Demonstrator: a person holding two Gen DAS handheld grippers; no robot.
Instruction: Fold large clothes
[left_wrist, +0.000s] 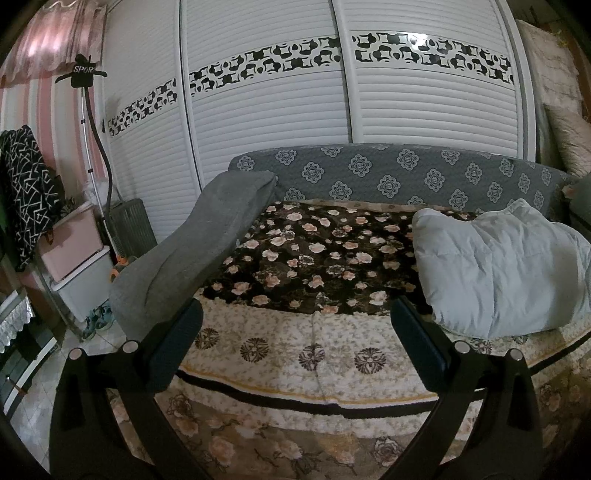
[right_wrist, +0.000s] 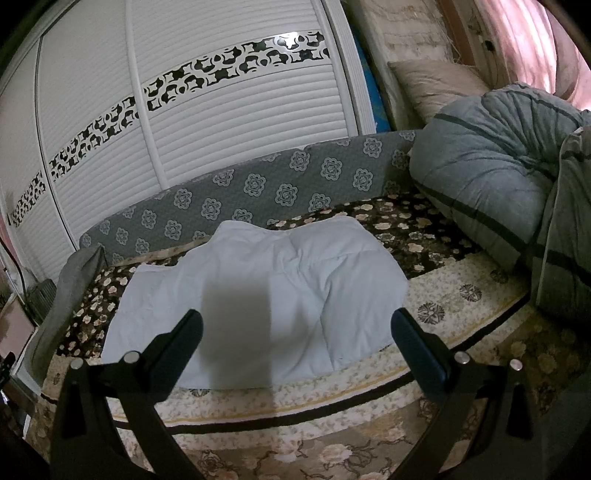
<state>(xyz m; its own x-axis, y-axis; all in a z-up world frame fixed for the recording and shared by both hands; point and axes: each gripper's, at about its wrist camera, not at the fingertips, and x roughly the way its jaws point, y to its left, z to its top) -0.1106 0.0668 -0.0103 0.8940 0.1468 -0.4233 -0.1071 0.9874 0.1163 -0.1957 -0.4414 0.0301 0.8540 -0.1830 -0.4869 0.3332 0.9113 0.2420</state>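
Grey cloth (left_wrist: 207, 236) drapes over the bed's end, ahead-left of the left gripper (left_wrist: 297, 343), whose fingers are spread and hold nothing. The pale quilted garment (right_wrist: 266, 291) lies bunched on the floral bedspread (right_wrist: 436, 229), directly ahead of the right gripper (right_wrist: 297, 347), likewise spread wide.

Both wrist views face the bed (left_wrist: 314, 343) from its near edge.

Floral-covered bed (right_wrist: 436, 291); pale padded garment (right_wrist: 266, 295) atop
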